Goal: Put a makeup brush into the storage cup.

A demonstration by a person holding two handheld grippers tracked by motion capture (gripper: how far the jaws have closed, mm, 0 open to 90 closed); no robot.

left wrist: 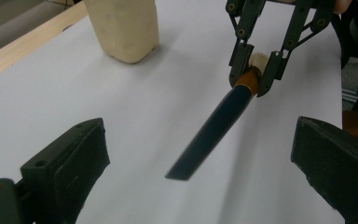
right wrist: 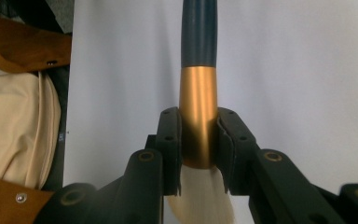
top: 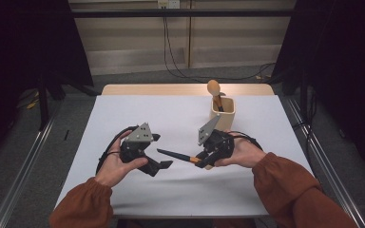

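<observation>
A brush with a dark blue handle (top: 175, 155), a copper ferrule (right wrist: 198, 107) and pale bristles (right wrist: 200, 198) hangs level over the white table sheet (top: 123, 109). My right gripper (top: 200, 159) is shut on the ferrule, its pads pressing both sides (right wrist: 199, 140). In the left gripper view the same gripper (left wrist: 254, 70) holds the brush (left wrist: 214, 130) pointing toward the camera. My left gripper (top: 160, 151) is open. The handle's free end reaches between its wide jaws (left wrist: 200, 158) and touches neither.
A beige holder (top: 224, 115) with a wooden spoon (top: 213, 88) in it stands behind the right hand; the holder (left wrist: 123, 28) also appears at the far left in the left gripper view. The table's wooden back edge (top: 171, 89) lies beyond.
</observation>
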